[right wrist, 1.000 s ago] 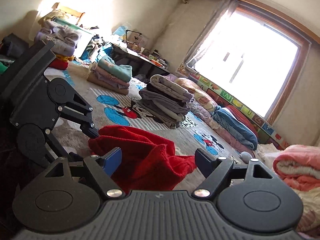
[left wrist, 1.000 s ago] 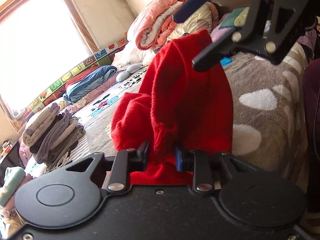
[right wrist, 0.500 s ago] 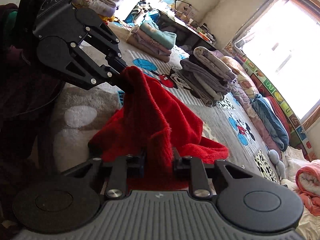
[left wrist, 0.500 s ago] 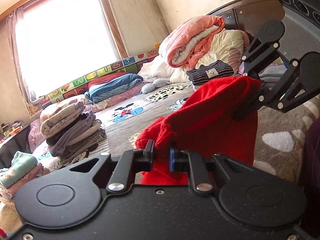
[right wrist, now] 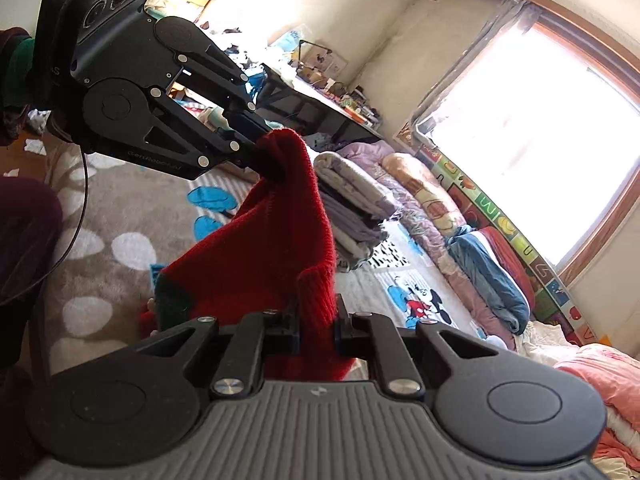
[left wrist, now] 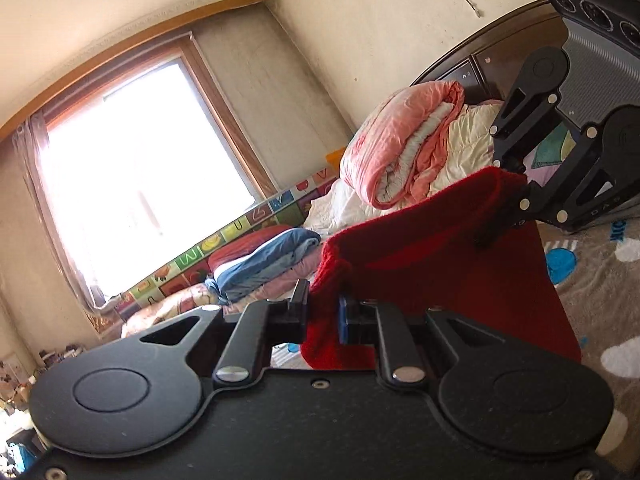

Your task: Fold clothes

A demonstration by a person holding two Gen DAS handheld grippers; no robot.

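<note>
While we hold the red knit garment (left wrist: pixel 440 272) up above the bed (right wrist: pixel 104 264), our left gripper (left wrist: pixel 323 316) is clamped on one bunched edge and our right gripper (right wrist: pixel 316 320) pinches another, so the cloth hangs slack between them. We judge it soft, limp and fairly light, prone to sag and stretch; hold is best taken at ribbed hems or corners, where the knit is thicker

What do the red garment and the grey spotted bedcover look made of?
Red garment: knitted yarn, probably wool or acrylic; ribbed rows and fuzzy edges show. It hangs between the left gripper and the right gripper, jaws shut on it. Bedcover: plush fleece by its matte nap, likely synthetic.
</note>
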